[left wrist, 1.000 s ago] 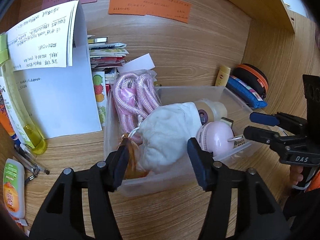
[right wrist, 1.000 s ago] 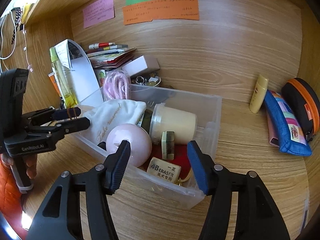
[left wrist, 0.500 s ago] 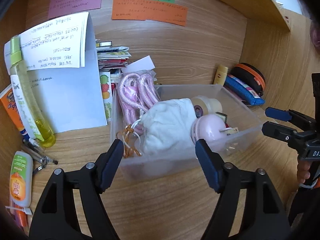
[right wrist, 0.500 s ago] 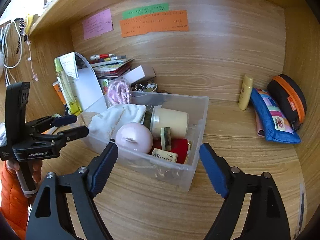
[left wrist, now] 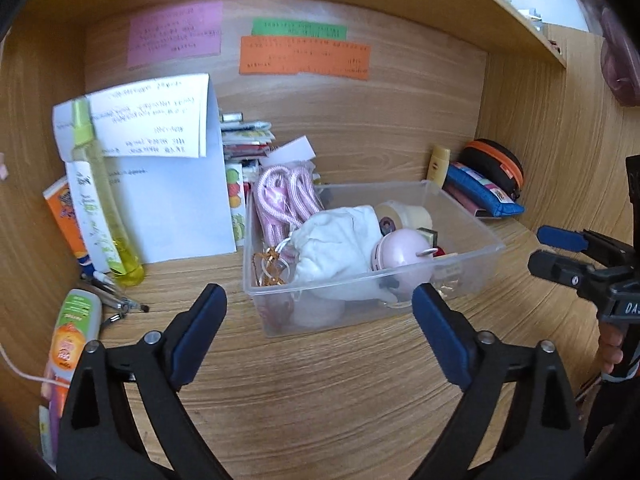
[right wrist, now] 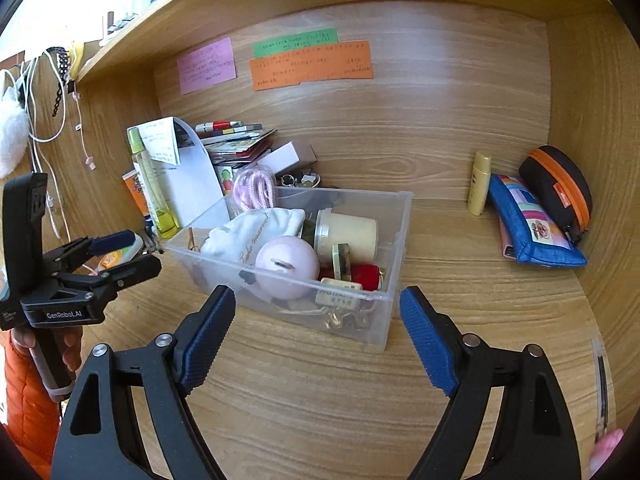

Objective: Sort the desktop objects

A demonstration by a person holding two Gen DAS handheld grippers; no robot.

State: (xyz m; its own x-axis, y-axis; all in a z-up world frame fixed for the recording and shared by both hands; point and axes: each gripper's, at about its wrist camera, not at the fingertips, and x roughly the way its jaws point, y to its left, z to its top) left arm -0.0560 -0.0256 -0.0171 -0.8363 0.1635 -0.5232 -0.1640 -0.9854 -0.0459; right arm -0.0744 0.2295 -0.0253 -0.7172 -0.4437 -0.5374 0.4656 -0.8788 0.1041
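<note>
both grippers backed off – one bin (left wrist: 460,216)

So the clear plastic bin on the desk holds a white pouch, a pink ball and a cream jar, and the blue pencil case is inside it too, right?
Not quite. The blue pencil case is not in the bin; it lies on the desk to the bin's right, against the side wall, as the right wrist view shows. The white pouch, pink ball and cream jar are inside.
</note>
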